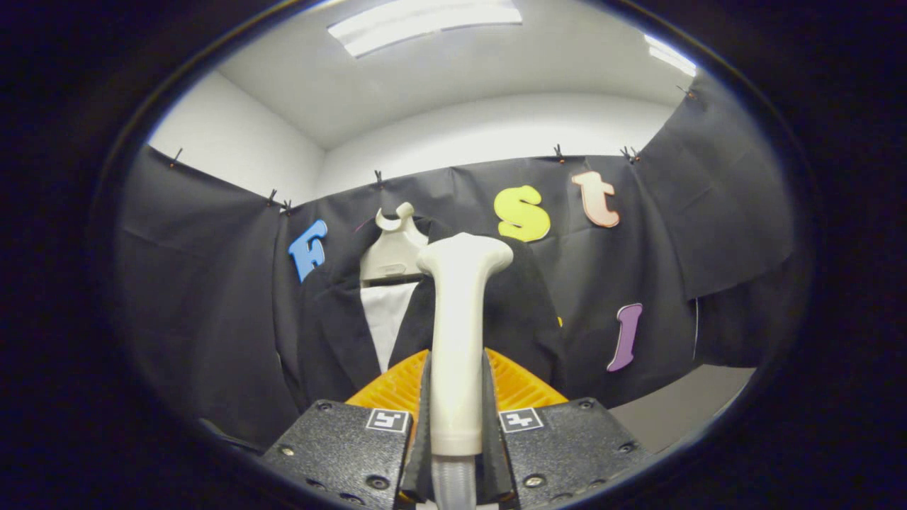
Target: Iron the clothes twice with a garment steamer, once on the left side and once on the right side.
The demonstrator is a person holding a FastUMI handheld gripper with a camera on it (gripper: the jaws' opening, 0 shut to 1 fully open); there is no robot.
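Note:
My gripper (pixel 457 404) is shut on the white garment steamer (pixel 459 333), whose handle stands upright between the two fingers with its wide head at the top. A clear hose leaves the handle's bottom end. Beyond the steamer hangs a dark jacket (pixel 333 333) on a white hanger (pixel 393 248), with a white shirt front (pixel 386 322) showing between its lapels. The steamer head is in front of the jacket's right shoulder (pixel 524 297); I cannot tell whether it touches the cloth.
Black cloth forms the booth wall (pixel 673 269) behind and around the jacket. A grey floor or table surface (pixel 680 404) lies low on the right. Orange ribbed finger pads (pixel 521 386) flank the handle.

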